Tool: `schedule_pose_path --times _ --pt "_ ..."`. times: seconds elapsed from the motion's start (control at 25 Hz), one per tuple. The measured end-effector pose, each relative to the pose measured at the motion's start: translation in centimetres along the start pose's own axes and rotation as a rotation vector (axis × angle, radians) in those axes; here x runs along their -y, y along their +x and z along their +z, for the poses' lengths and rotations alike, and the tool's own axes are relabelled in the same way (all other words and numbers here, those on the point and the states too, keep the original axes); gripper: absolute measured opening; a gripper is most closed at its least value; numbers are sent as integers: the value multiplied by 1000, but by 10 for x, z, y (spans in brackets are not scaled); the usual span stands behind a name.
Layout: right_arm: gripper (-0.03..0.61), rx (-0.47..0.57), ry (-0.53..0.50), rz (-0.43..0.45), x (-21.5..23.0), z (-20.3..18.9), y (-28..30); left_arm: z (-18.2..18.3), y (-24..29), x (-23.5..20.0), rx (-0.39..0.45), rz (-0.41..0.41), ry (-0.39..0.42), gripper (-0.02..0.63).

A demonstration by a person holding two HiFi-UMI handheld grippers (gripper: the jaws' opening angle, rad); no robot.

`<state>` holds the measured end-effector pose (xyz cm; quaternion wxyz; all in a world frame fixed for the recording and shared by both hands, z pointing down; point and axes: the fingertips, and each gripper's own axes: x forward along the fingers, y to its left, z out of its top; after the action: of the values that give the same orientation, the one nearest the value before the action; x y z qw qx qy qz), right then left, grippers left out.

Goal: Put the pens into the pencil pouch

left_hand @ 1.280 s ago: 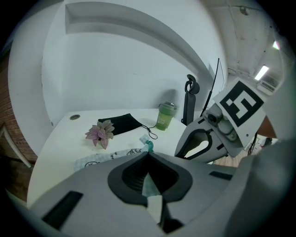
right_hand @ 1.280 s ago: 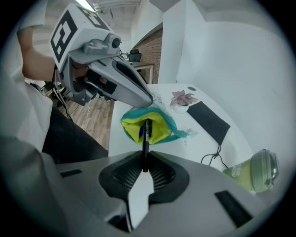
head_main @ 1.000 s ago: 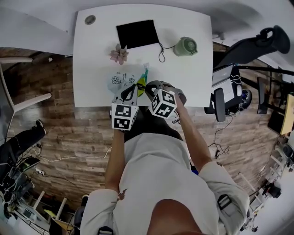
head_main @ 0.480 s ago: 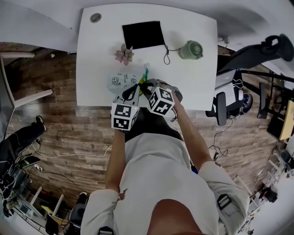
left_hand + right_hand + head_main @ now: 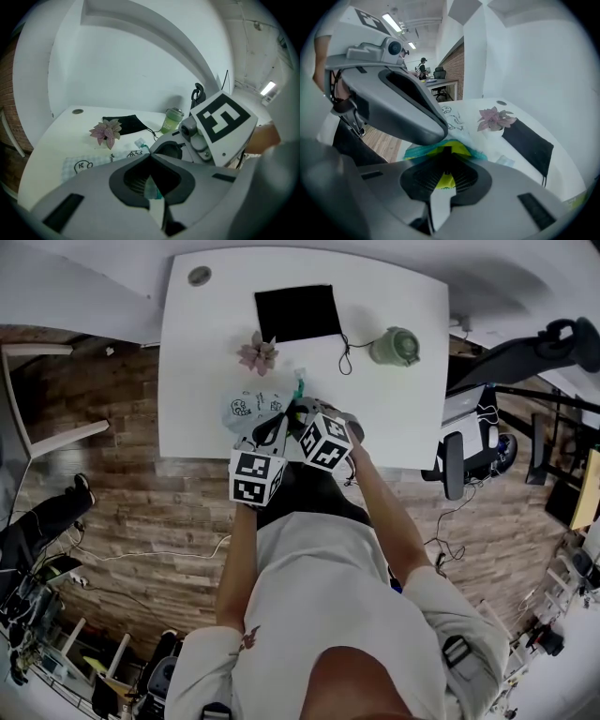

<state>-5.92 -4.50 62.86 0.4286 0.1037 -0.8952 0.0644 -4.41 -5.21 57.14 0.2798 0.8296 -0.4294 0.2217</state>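
Teal-yellow pens [image 5: 299, 387] half-hidden behind right gripper [image 5: 302, 414]

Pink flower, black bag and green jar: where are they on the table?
Pink flower [image 5: 258, 354], head view, on the middle of its leaves.
Black bag [image 5: 297, 312], head view, on the middle of its cloth.
Green jar [image 5: 396, 346], head view, on its lid.

Both forearms [image 5: 236, 559] out front, the two grippers side by side, close together, pitched forward and down. Left gripper [image 5: 269, 427]: jaws fully together, pinching a thin teal edge [image 5: 151, 187]. Right gripper [image 5: 300, 418]: jaws almost together, clamped on a yellow piece [image 5: 444, 180].
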Motion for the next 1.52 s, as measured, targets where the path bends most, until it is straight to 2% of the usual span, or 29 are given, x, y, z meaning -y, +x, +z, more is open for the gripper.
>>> schedule_pose_path --times 0.36,0.64,0.88,1.04,1.28,1.52 --pt "52 10 38 -41 6 -15 2 -5 9 1 -37 -1 54 -3" --pt "110 10 70 -50 6 -24 -3 -9 15 4 -64 -3 112 0" --pt "141 25 120 -105 12 -35 -23 -5 16 9 -51 -4 137 63" --pt "161 65 168 -201 22 -39 -52 8 12 14 -9 -3 167 103" --pt "167 167 231 -376 42 -34 -109 39 1 29 76 8 235 121" --pt "176 360 251 -555 57 -1 -175 86 -19 49 215 -7 329 143"
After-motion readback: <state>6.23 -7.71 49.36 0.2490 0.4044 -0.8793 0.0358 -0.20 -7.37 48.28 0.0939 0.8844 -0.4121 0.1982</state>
